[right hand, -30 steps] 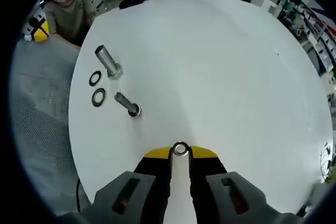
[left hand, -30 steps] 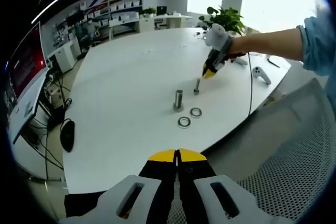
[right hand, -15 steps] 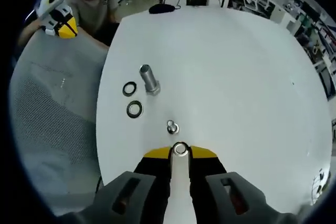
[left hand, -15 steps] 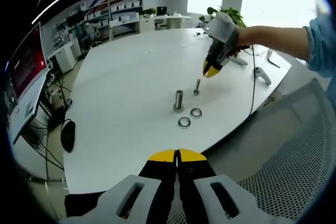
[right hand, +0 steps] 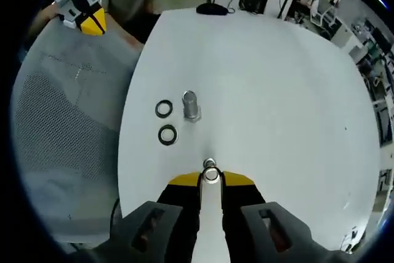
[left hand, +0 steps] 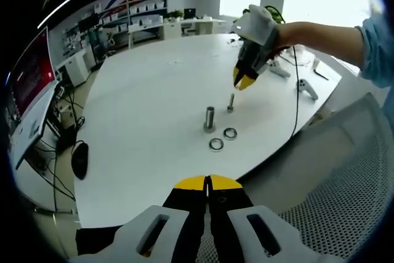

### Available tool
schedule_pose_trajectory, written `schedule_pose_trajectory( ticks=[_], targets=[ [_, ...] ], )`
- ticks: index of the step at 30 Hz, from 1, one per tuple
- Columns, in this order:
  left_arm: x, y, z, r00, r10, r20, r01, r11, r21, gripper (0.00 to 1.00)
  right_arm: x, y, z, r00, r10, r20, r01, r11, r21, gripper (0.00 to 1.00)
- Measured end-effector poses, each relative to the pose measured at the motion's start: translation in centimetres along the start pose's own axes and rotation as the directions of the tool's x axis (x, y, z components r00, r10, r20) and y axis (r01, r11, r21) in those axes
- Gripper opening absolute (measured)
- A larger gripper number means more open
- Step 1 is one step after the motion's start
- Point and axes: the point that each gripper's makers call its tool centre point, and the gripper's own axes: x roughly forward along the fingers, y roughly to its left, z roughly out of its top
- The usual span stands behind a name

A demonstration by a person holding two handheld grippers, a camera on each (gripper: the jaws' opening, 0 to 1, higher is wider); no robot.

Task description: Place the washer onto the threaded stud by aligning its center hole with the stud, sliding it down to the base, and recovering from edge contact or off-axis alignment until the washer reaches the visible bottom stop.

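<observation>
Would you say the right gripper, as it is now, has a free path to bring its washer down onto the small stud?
Probably yes: the right gripper holds the washer just above the small stud, with bare table around it; the larger stud and spare washers stand clear.

Shiny metal washer (right hand: pixel 211 175), stud (right hand: pixel 209 164); matt white table (right hand: pixel 277 103).

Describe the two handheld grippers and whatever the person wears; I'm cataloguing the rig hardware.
Each gripper has black jaws with yellow tips on a light grey moulded body with slotted openings, as on the left gripper and right gripper. In the left gripper view the right gripper's body is whitish, and a light blue sleeve covers the arm behind it.
</observation>
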Motion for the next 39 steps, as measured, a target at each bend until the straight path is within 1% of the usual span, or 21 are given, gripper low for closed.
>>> schedule_pose_trajectory(
  ticks=[4, 9, 12, 18, 20, 27, 30, 33, 35, 36, 37, 39],
  targets=[
    [0.0, 0.0, 0.0, 1.0, -0.001, 0.0, 0.001, 1.0, 0.0, 0.0, 0.8, -0.1, 0.0, 0.999, 0.0, -0.039, -0.002, 0.999, -0.048, 0.12],
    [0.0, 0.0, 0.0, 1.0, -0.002, 0.001, 0.002, 1.0, 0.001, 0.0, 1.5, -0.4, 0.2, 0.998, 0.006, -0.055, -0.009, 0.998, -0.06, 0.12],
    [0.0, 0.0, 0.1, 1.0, -0.002, 0.005, 0.002, 1.0, 0.001, 0.0, 1.8, -0.5, 0.0, 0.997, 0.006, -0.077, -0.012, 0.997, -0.074, 0.12],
    [-0.1, 0.0, 0.2, 1.0, -0.001, 0.01, 0.001, 1.0, 0.0, 0.0, 2.4, -0.5, -0.6, 0.995, 0.019, -0.097, -0.026, 0.997, -0.067, 0.12],
    [-0.1, 0.0, 0.2, 1.0, -0.001, 0.01, 0.001, 1.0, 0.0, 0.0, 2.7, -0.7, -0.8, 0.995, 0.014, -0.104, -0.021, 0.998, -0.065, 0.12],
    [-0.1, 0.0, 0.1, 1.0, -0.002, 0.008, 0.002, 1.0, 0.0, 0.0, 4.6, -0.5, -1.3, 0.992, 0.026, -0.12, -0.032, 0.998, -0.049, 0.12],
    [0.0, 0.0, 0.1, 1.0, -0.001, 0.007, 0.001, 1.0, 0.0, 0.0, 5.5, -0.4, -1.6, 0.99, 0.027, -0.139, -0.037, 0.997, -0.068, 0.12],
    [-0.1, 0.0, 0.2, 1.0, -0.001, 0.011, 0.001, 1.0, -0.001, 0.0, 5.9, -0.4, -1.8, 0.988, 0.032, -0.154, -0.043, 0.997, -0.069, 0.12],
    [0.0, 0.0, 0.2, 1.0, -0.002, 0.011, 0.002, 1.0, 0.0, 0.0, 6.2, -0.2, -2.1, 0.985, 0.047, -0.166, -0.058, 0.996, -0.064, 0.13],
    [-0.1, 0.0, 0.2, 1.0, -0.002, 0.011, 0.002, 1.0, 0.0, 0.0, 6.4, -0.1, -2.2, 0.985, 0.048, -0.166, -0.06, 0.996, -0.064, 0.13],
    [0.0, 0.0, 0.2, 1.0, -0.002, 0.011, 0.002, 1.0, 0.001, 0.0, 6.5, -0.3, -2.0, 0.988, 0.036, -0.152, -0.049, 0.995, -0.082, 0.13],
    [-0.1, 0.0, 0.3, 1.0, -0.001, 0.015, 0.001, 1.0, -0.001, 0.0, 6.4, -0.8, -1.6, 0.993, 0.01, -0.116, -0.014, 0.999, -0.033, 0.15]
  ],
)
